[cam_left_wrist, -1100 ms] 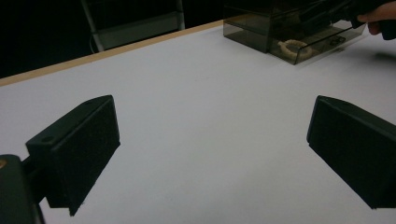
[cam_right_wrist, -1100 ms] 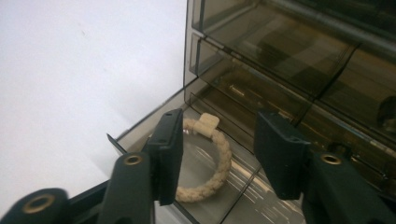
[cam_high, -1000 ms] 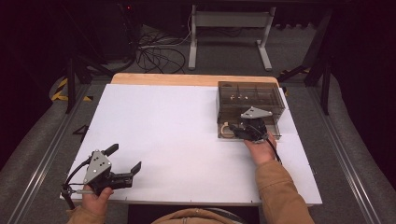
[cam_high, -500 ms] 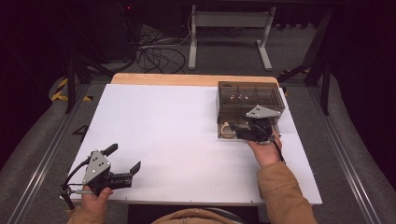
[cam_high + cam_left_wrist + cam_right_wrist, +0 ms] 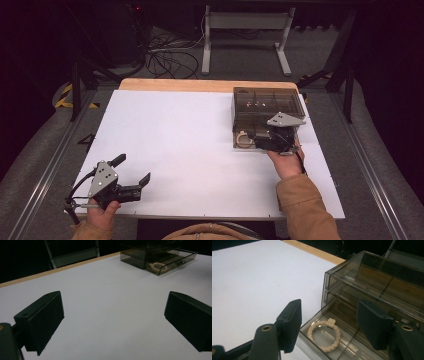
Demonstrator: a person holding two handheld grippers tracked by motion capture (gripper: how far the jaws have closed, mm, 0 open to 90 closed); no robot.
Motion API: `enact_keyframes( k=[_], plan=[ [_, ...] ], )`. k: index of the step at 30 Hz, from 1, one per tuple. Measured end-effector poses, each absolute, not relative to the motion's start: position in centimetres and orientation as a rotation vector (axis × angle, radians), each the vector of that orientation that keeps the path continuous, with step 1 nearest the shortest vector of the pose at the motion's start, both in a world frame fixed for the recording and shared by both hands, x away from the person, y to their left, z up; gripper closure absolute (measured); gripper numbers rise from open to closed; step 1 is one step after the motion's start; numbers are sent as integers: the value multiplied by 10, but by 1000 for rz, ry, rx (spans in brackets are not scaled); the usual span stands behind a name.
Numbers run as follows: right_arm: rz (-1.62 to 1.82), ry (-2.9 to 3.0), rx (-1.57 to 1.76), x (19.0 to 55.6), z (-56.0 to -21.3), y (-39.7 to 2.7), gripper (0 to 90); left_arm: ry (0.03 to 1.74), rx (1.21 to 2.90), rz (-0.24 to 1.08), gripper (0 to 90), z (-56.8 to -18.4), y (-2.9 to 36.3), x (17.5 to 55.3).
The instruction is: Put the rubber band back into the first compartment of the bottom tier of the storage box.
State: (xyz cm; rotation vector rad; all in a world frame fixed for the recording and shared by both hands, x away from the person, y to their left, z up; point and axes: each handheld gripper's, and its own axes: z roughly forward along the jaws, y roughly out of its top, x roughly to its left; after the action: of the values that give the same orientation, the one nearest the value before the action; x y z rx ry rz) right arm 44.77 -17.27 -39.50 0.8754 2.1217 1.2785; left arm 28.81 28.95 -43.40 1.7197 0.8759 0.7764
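**A:** Bracelet (image 5: 324, 335) is in the drawer (image 5: 352, 350), as far as I can tell. It's that braided cream ring lying flat in the pulled-out bottom drawer of the smoky plastic organizer (image 5: 267, 107), in the compartment at the drawer's front corner, the end nearer the middle of the table (image 5: 180, 145). So the drop-off part looks done to me.

**B:** Agreed. And the right gripper (image 5: 330, 322) isn't holding it: the jaws have just been opening, they stand roughly half apart above the drawer, and nothing sits between the pads (the bracelet is lower down, on the drawer floor, not touching either one).

**A:** What about the other hand?

**B:** Left gripper (image 5: 131, 176) is parked well away from the organizer, at the near corner of the table on the opposite side. Jaws spread wide, nothing in them, just hovering over bare white tabletop. From its own camera you can see the organizer off in the distance with the drawer poking out.

**A:** So what's left?

**B:** My guess: the drawer is still hanging open past the front of the organizer, so pushing it shut is the obvious remaining bit. Right gripper is the one closest to it. The upper tray looks empty-ish, though through the tinted plastic I can't really tell.
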Motion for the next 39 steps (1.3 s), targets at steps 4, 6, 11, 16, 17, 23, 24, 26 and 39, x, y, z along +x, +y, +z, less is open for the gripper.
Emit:
enact_keyframes(
  k=[4, 6, 11, 16, 17, 23, 24, 26, 39],
  plan=[
    [1310, 2113, 862, 443, -391, -175, 350, 877, 1718, 778, 30, -434, 290, 288],
    [1323, 2116, 857, 440, -388, -176, 332, 875, 1716, 778, 30, -434, 291, 287],
    [1338, 2105, 824, 429, -378, -179, 291, 871, 1718, 779, 30, -433, 291, 287],
    [1358, 2100, 812, 419, -371, -182, 243, 868, 1723, 780, 31, -433, 291, 287],
    [1366, 2100, 809, 417, -370, -183, 235, 868, 1722, 780, 31, -433, 291, 287],
    [1426, 2112, 758, 405, -366, -184, 144, 866, 1716, 770, 31, -433, 291, 287],
    [1437, 2115, 749, 403, -366, -184, 130, 865, 1715, 769, 31, -433, 291, 287],
    [1457, 2127, 721, 398, -366, -184, 112, 865, 1715, 770, 31, -433, 291, 286],
    [1541, 2140, 641, 370, -371, -190, 39, 856, 1718, 767, 31, -433, 291, 286]
  ],
)
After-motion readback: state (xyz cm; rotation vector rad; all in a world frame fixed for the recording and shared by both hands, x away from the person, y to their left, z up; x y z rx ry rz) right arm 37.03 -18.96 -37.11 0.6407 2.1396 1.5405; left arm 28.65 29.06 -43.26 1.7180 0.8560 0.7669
